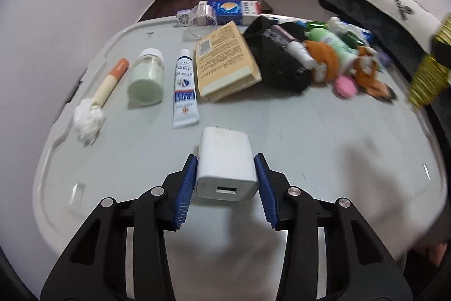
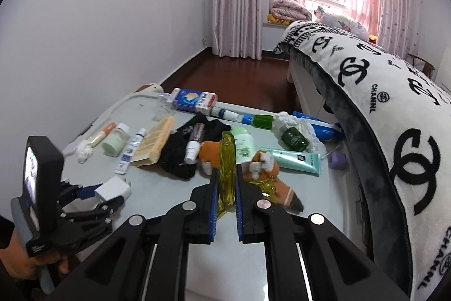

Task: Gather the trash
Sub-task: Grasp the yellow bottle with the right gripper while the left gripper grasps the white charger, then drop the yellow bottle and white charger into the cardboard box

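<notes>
Bare table [image 1: 296,137] lies near the front edge; brush [image 1: 95,100], jar [image 1: 146,81], tube [image 1: 184,92] and clutter pile [image 1: 310,61] block beyond.

Each gripper was made of black plastic arms with long cut-out slots and round silver screw heads at the joints. The left gripper [image 1: 225,168] and the right gripper [image 2: 227,188] both had blue ribbed pads [image 1: 187,189] on the inner faces of the fingers. Behind the left gripper stood a black block with a small bright screen [image 2: 31,174] and a grey handle. The hand [image 2: 33,264] on that handle had bare skin.
</notes>
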`<state>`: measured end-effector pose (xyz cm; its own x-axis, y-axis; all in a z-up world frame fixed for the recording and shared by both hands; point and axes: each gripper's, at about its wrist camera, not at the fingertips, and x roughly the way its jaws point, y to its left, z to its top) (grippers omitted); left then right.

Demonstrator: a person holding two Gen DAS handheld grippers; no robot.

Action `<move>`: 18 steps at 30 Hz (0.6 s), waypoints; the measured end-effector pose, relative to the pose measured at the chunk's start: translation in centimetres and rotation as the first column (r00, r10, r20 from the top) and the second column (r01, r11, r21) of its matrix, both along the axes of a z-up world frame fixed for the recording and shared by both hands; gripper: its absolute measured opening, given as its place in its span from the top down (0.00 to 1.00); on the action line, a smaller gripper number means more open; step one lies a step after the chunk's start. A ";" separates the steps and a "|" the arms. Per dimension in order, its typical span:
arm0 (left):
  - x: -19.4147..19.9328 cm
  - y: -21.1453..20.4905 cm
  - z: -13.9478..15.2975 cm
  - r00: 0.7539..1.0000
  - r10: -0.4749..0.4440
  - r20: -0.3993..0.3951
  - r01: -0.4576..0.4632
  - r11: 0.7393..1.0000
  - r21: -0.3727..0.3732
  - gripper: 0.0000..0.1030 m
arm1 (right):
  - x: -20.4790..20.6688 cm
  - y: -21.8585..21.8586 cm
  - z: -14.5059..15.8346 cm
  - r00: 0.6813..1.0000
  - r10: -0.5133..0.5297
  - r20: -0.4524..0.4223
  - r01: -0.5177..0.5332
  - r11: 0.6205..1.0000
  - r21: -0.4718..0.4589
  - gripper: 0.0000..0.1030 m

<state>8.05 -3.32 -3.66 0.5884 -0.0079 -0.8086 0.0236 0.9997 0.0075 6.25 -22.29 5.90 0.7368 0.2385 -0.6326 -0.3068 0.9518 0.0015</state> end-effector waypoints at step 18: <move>-19.0 -1.1 -2.0 0.958 -0.214 -0.192 0.215 0.976 -0.011 0.37 | -20.4 4.0 -9.9 0.936 0.037 -0.350 -0.030 0.999 0.027 0.73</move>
<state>-10.94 -4.38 -5.64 0.4087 -0.1086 -0.9062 0.2395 0.9709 -0.0084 -14.19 -18.27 -3.96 0.4604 0.2754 -0.8439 -0.3147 0.9396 0.1350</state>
